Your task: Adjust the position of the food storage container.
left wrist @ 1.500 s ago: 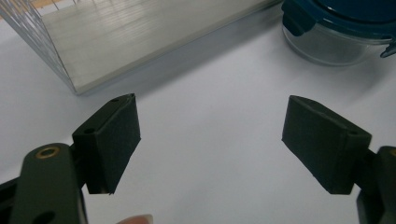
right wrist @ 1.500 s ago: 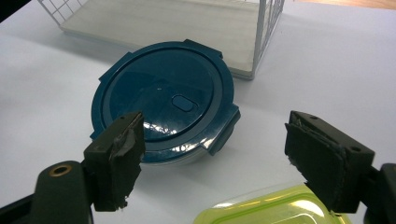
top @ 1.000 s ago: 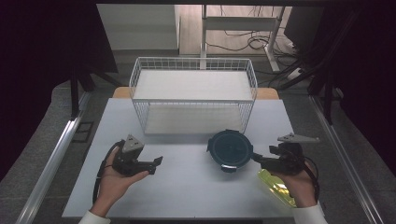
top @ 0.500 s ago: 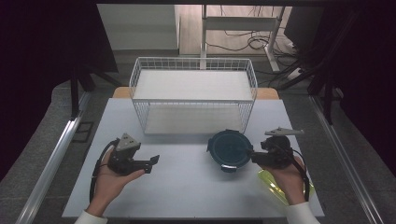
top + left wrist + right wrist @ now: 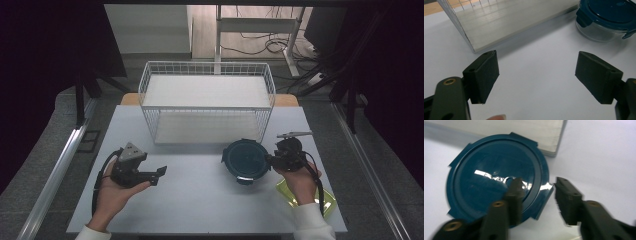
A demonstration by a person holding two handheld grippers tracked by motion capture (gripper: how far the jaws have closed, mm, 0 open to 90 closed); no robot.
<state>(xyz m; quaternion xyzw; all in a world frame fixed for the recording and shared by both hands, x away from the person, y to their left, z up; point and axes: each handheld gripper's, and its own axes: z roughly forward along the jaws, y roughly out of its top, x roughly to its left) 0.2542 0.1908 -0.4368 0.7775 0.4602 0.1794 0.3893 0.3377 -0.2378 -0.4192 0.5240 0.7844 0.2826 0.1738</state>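
Observation:
A round glass container with a dark teal clip lid [image 5: 245, 159] [image 5: 609, 15] [image 5: 494, 182] sits on the white table in front of the wire basket. My right gripper [image 5: 270, 161] [image 5: 537, 185] is at the container's right edge. Its jaws have just been closing and straddle the lid's rim tab [image 5: 545, 195], one finger above the lid, the other outside the rim with a small gap left. My left gripper [image 5: 161, 172] [image 5: 536, 67] rests in the hand at the front left, open, with nothing between its pads.
A white wire basket [image 5: 207, 67] [image 5: 451, 12] [image 5: 549, 132] with a pale board floor stands at the back centre, just behind the container. A flat yellow thing [image 5: 327, 205] lies under the right forearm near the table's [image 5: 200, 200] front right corner.
My right gripper has moved left up to the container's edge and its jaws have narrowed around the lid's rim. The left gripper has stayed where it was.

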